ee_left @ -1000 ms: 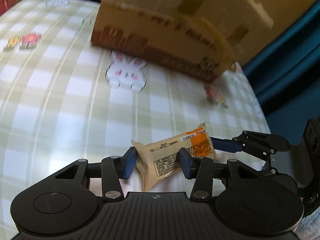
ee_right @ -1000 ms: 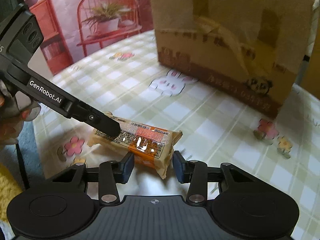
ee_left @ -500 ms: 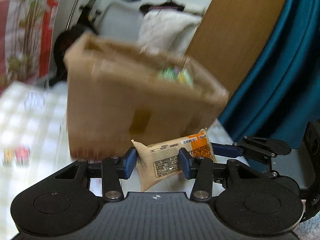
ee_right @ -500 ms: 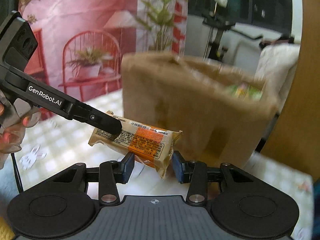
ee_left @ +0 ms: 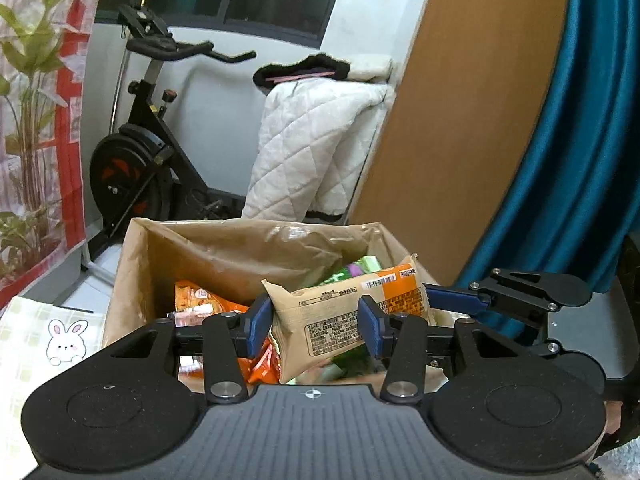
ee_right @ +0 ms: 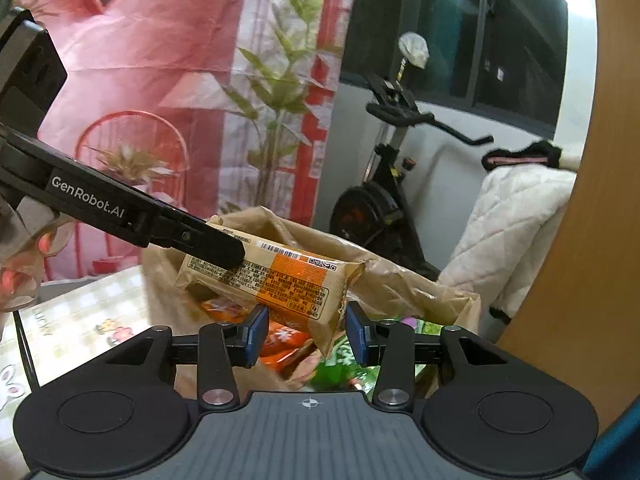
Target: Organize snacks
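Note:
A tan and orange snack packet [ee_left: 340,312] hangs in the air over the open cardboard box [ee_left: 132,280]. My left gripper [ee_left: 314,322] is shut on its tan end. My right gripper [ee_right: 306,332] is shut on its orange end, and its fingers [ee_left: 444,296] come in from the right in the left wrist view. In the right wrist view the packet [ee_right: 288,280] lies level, with a left finger [ee_right: 216,248] across its top. The box holds several orange packets [ee_left: 196,300] and green ones [ee_left: 360,268].
The box stands on a checked tablecloth with a rabbit print [ee_left: 66,340]. Behind it are an exercise bike [ee_left: 136,160], a white quilted cover [ee_left: 312,148], a wooden panel [ee_left: 460,140] and a teal curtain [ee_left: 580,160]. A person's hand [ee_right: 16,272] grips the left tool.
Both grippers have risen with the packet, from just above the tablecloth to over the box. The box was seen from its side before; now I look down into its open top.

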`<control>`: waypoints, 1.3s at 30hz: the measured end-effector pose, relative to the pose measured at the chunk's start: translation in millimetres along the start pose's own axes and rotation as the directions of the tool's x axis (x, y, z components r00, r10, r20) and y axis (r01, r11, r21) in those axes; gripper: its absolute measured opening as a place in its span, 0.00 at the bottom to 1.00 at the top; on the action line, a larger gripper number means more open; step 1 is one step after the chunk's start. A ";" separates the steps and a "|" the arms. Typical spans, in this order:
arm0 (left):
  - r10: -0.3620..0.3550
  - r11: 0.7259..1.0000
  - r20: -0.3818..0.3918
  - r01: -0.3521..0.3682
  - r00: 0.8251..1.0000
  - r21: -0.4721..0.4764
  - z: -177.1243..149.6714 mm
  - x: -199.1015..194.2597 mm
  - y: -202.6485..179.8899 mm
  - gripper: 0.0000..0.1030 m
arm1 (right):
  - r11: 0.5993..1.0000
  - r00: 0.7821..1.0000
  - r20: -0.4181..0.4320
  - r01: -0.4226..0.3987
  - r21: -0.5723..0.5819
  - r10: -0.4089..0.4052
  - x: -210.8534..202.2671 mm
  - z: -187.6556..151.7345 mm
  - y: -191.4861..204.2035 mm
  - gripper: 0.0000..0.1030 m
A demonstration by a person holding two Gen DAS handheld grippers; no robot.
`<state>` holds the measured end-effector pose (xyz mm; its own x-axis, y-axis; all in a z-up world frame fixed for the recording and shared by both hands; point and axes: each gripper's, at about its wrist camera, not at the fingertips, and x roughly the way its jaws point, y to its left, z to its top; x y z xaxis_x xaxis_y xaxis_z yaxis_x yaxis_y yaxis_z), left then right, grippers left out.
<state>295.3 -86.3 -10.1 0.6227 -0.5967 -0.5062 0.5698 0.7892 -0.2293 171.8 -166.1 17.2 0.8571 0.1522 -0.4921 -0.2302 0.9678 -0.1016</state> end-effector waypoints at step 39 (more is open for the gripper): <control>0.370 0.905 0.273 -0.411 0.888 0.110 -3.6 -121.8 -52.3 0.94 | 0.934 0.956 0.180 0.166 0.316 -0.230 -96.1 -0.3 15.7 0.98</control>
<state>187.7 -54.4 60.6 0.9104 -0.2776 -0.3069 0.3185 0.9435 0.0915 85.6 -165.5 62.6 0.9557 -0.0414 -0.2916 0.0724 0.9927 0.0965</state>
